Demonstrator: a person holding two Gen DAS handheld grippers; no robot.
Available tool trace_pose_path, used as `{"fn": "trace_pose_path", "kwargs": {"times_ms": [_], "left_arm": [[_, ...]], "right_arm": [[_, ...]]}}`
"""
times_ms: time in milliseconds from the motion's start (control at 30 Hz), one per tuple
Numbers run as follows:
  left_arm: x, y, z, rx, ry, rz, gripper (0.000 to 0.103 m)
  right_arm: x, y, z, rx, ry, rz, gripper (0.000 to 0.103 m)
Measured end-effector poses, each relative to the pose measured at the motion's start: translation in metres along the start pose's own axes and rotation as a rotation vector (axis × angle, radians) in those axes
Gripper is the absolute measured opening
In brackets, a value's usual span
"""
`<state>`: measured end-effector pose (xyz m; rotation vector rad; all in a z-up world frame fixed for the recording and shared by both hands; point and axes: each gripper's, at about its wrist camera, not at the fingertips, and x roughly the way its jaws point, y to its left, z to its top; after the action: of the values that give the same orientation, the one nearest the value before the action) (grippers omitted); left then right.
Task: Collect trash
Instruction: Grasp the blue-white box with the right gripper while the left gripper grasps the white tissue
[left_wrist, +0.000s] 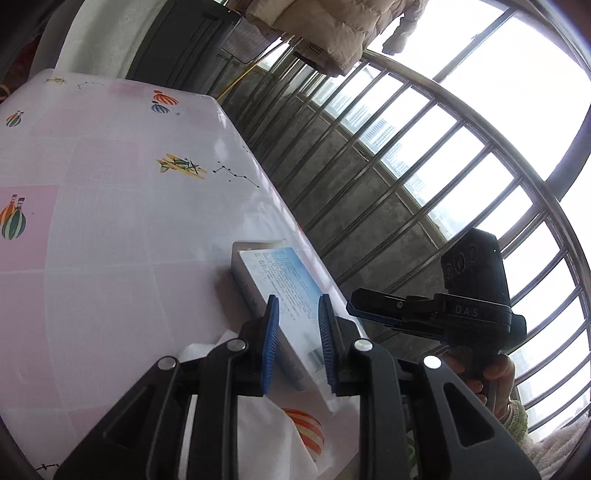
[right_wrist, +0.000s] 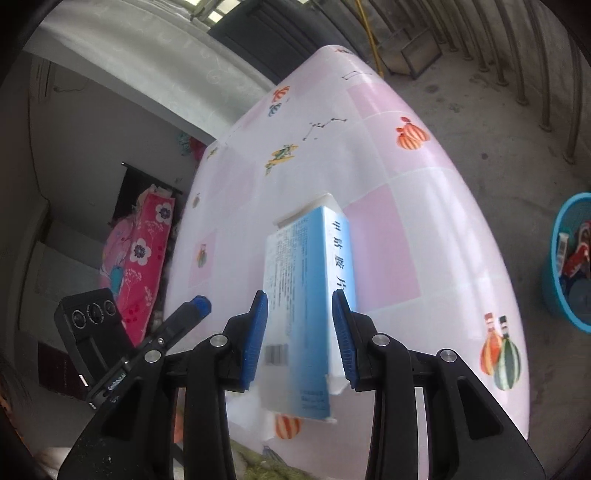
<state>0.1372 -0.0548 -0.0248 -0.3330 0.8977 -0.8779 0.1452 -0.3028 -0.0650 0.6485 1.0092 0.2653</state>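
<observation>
One table (right_wrist: 406, 192) under a pink-and-white checked cloth printed with balloons and planes. One turquoise basket (right_wrist: 561, 295) on the floor beside it, holding scraps. One white tissue (left_wrist: 273, 435) on the cloth below the left gripper. One blue-and-white medicine box (right_wrist: 306, 295): clamped between the blue pads of the right gripper (right_wrist: 300, 332), lifted off the cloth. Left gripper (left_wrist: 296, 339): jaws narrowly parted around a white-and-blue box (left_wrist: 280, 291); contact cannot be told.

The blue basket (right_wrist: 570, 258) is running off the right wrist view's edge. Small print on the box (right_wrist: 306, 280) is blurring, unreadable.
</observation>
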Motion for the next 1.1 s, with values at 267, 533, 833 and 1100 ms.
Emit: {"fn": "trace_pose_path", "kwargs": {"times_ms": [267, 533, 833, 1100], "left_arm": [[-0.035, 0.044, -0.031, -0.057, 0.041, 0.146, 0.024], [-0.039, 0.051, -0.051, -0.073, 0.082, 0.193, 0.036], [-0.022, 0.033, -0.052, 0.055, 0.09, 0.279, 0.04], [-0.016, 0.034, -0.05, 0.097, 0.076, 0.321, 0.026]], "right_arm": [[0.0, -0.01, -0.011, -0.029, -0.014, -0.128, 0.063], [0.029, 0.026, -0.01, -0.188, 0.032, -0.222, 0.077], [0.041, 0.036, -0.024, -0.277, 0.069, -0.292, 0.081], [0.04, 0.046, -0.026, -0.311, 0.077, -0.322, 0.082]]}}
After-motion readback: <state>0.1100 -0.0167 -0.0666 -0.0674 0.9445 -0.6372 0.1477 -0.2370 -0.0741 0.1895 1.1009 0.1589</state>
